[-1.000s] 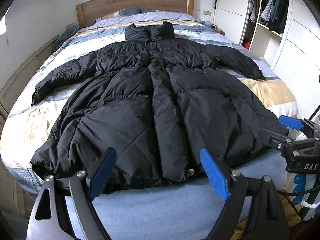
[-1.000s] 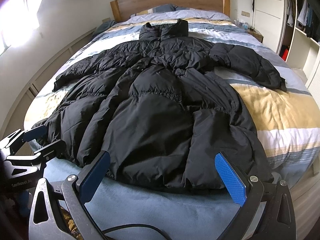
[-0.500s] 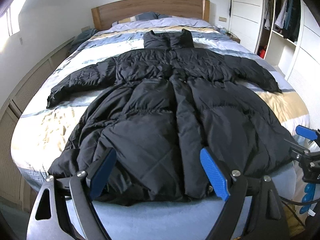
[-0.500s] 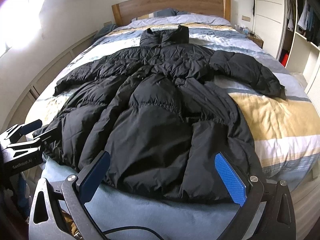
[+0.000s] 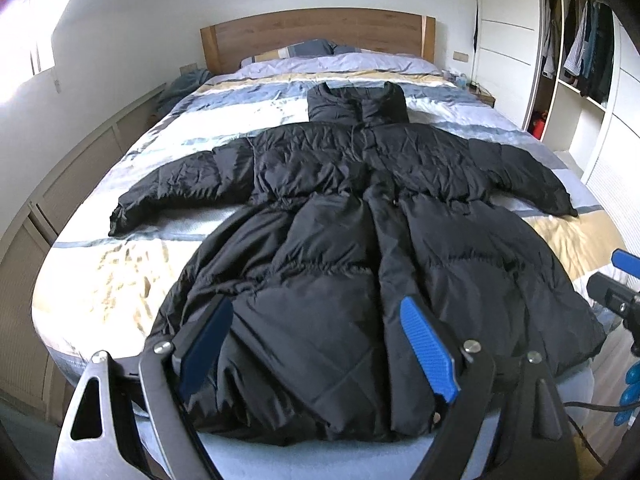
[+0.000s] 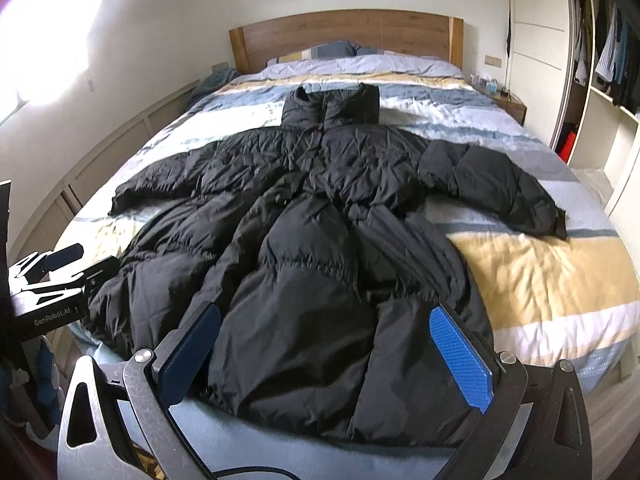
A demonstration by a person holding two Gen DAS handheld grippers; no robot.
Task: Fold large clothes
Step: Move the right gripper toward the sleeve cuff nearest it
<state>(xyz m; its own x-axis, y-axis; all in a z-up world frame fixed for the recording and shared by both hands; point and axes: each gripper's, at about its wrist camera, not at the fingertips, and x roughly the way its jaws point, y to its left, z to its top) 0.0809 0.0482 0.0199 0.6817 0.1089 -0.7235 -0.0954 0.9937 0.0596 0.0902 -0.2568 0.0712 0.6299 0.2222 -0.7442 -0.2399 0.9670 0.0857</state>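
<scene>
A long black puffer coat (image 5: 352,248) lies flat, front up, on the striped bed (image 5: 120,272), sleeves spread to both sides and collar toward the headboard. It also shows in the right wrist view (image 6: 312,248). My left gripper (image 5: 316,320) is open and empty, above the coat's hem. My right gripper (image 6: 324,328) is open and empty, above the hem further right. Each gripper shows at the edge of the other's view: the right one (image 5: 616,276) and the left one (image 6: 60,268).
A wooden headboard (image 5: 320,34) with pillows stands at the far end. An open wardrobe (image 5: 584,52) with hanging clothes is on the right. Low wall panelling (image 5: 72,184) runs along the left. A bedside table (image 6: 508,104) stands at the back right.
Both grippers have moved forward over the bed, so that the coat's hem now lies under the fingers. Both stay open. The coat has not moved.
</scene>
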